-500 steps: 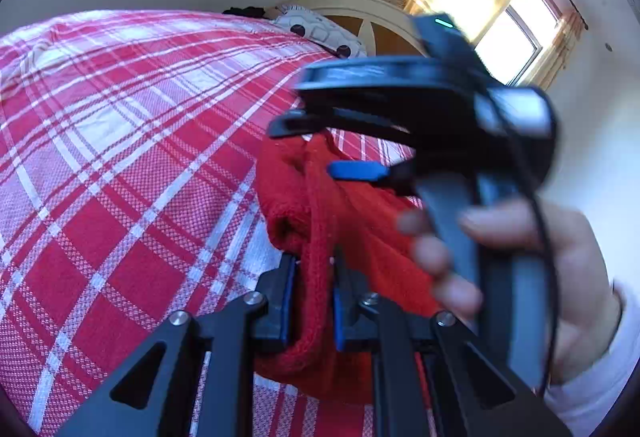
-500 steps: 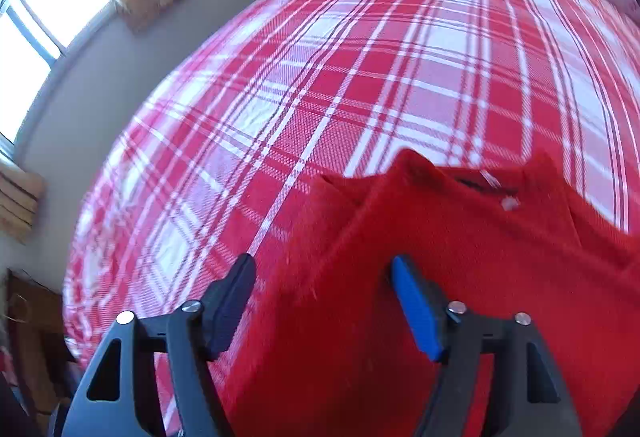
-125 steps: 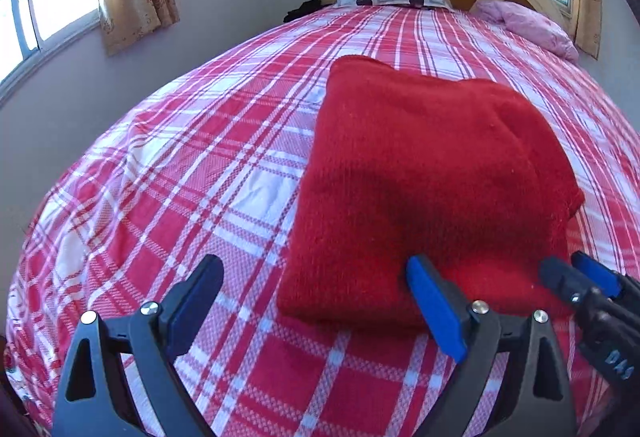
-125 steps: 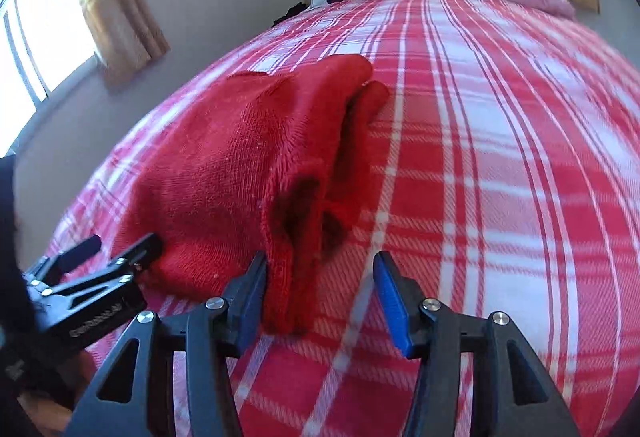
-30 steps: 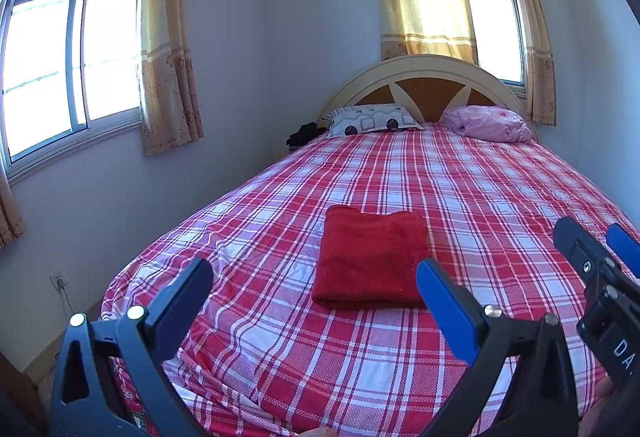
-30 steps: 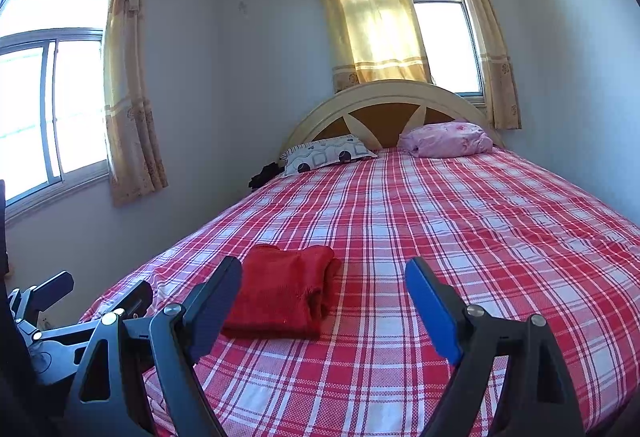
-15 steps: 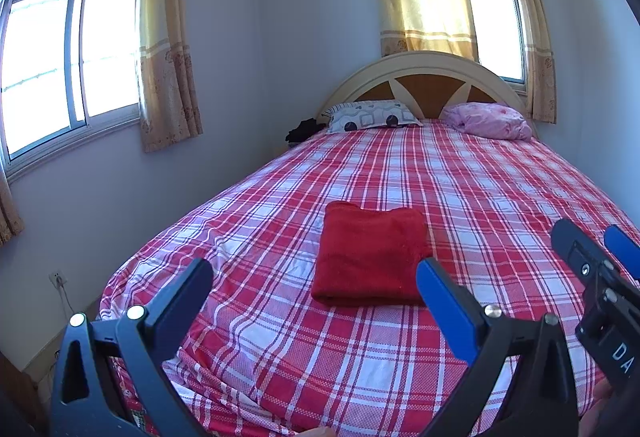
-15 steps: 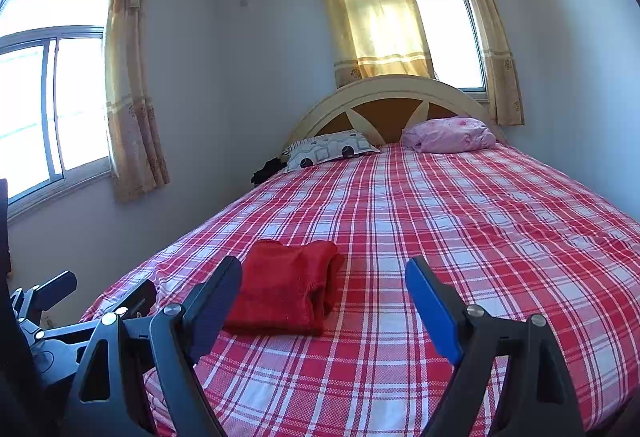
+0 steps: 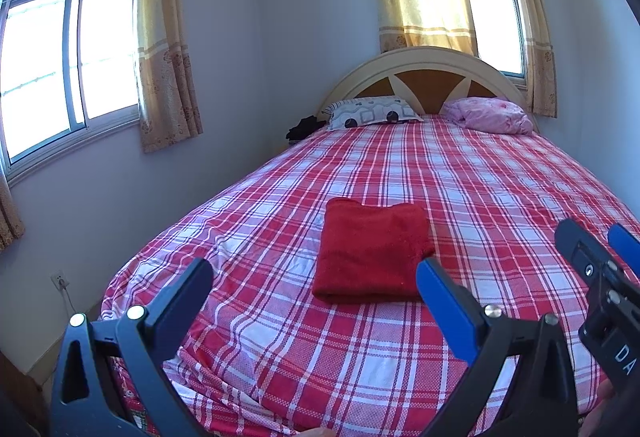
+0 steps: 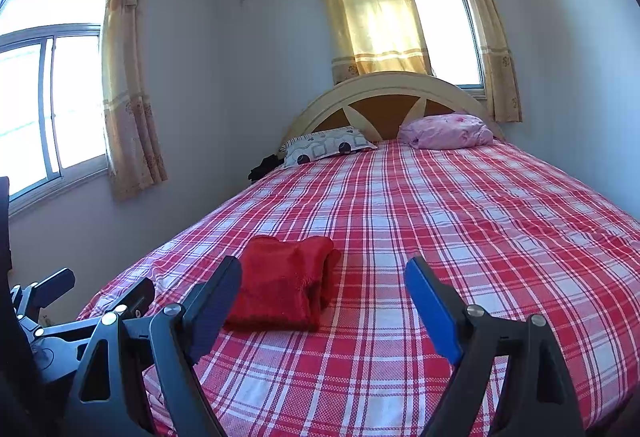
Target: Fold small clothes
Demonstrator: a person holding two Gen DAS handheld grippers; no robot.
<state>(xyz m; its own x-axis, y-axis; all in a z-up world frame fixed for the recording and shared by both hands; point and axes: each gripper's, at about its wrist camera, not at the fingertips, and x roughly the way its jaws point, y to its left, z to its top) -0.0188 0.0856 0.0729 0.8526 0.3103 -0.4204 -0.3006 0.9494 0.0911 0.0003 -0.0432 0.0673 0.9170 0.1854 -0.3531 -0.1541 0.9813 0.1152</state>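
A red knitted garment lies folded into a thick rectangle on the near part of the red-and-white plaid bed. In the right wrist view the same folded garment sits left of centre, its stacked layers showing on the right side. My left gripper is open and held back from the bed's foot, nothing between its fingers. My right gripper is also open and empty, well short of the garment. The right gripper's tips show at the right edge of the left wrist view, and the left gripper shows low left in the right wrist view.
A patterned pillow and a pink bundle lie by the curved headboard. A dark item sits at the bed's far left corner. Curtained windows stand on the left and back walls. A wall socket is low left.
Almost nothing differs over the last second: both grippers stay open and still, and the folded garment lies in the same spot. The view has tipped only very slightly.
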